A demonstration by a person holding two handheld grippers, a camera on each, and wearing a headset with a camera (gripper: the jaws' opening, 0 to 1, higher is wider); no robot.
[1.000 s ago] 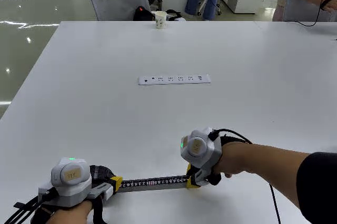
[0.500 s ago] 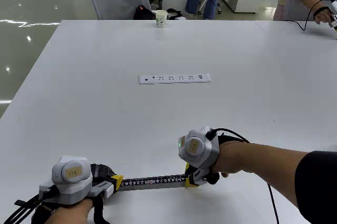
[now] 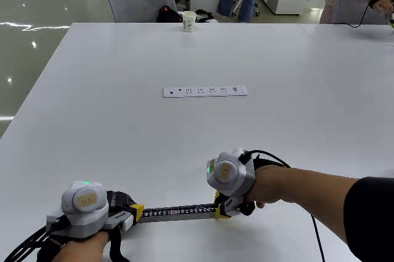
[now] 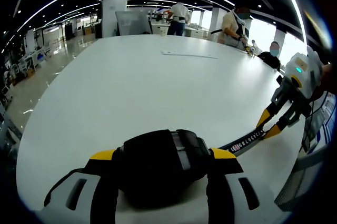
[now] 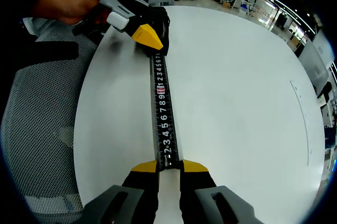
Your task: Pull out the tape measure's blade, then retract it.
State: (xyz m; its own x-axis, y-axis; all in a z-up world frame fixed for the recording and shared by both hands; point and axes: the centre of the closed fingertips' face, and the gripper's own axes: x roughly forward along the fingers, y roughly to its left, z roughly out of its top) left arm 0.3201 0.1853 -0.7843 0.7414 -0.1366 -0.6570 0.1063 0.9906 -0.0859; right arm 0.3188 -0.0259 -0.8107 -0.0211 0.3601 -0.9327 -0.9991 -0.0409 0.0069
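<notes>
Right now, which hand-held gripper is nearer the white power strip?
Right. The right hand-held gripper, pinching the blade, sits roughly in line with the power strip; the left hand-held gripper, holding the tape measure case, is farther off to the left.

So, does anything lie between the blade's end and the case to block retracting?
Nothing visible does. The blade runs straight over the table from the right gripper to the case in the left gripper.

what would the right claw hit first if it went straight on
Following the blade it grips, the right claw would likely meet the tape measure's black case, held in the left claw.
</notes>
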